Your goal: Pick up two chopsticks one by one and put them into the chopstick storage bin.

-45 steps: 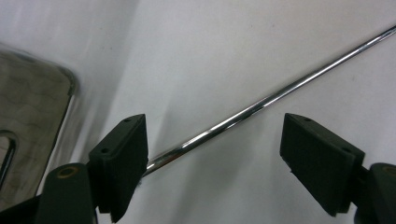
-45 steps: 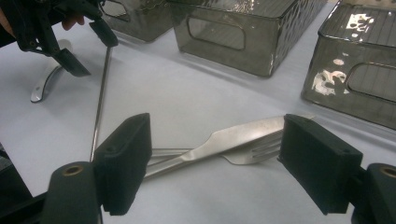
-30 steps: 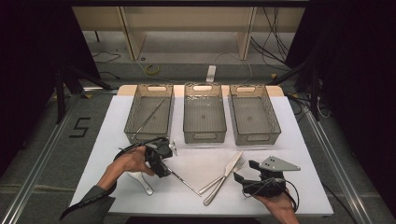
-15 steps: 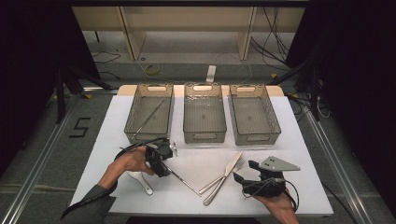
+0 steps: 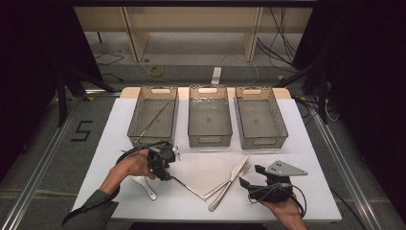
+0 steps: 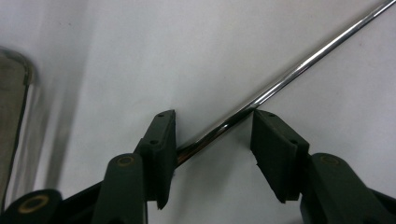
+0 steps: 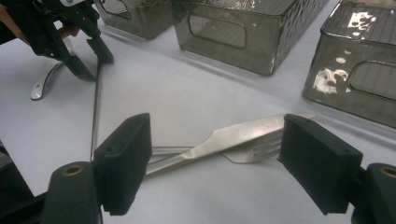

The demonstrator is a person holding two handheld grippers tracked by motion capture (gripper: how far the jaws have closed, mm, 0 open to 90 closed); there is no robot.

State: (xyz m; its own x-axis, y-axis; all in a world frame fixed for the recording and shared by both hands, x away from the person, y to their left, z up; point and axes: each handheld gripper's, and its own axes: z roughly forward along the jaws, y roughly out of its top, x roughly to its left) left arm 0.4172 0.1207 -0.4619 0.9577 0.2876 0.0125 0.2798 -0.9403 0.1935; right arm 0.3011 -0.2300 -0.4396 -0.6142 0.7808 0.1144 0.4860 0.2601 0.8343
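Straddling the thin chrome metal rod (image 6: 280, 81) on the white table (image 5: 297, 143), the left gripper (image 6: 212, 133) stands partly open; the right gripper (image 7: 215, 154), spread wide, faces the steel knife (image 7: 224, 140) and fork (image 7: 257, 151).

3 bins (image 5: 209, 117), knife (image 5: 231, 179), fork (image 5: 238, 172)

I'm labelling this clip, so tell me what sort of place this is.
Probably a lab or recording studio, not a kitchen. A white table stands between dark curtains, cables trail over the floor behind it, and a taped number 5 marks the floor. Three identical bins with cutlery suggest a staged sorting exercise.
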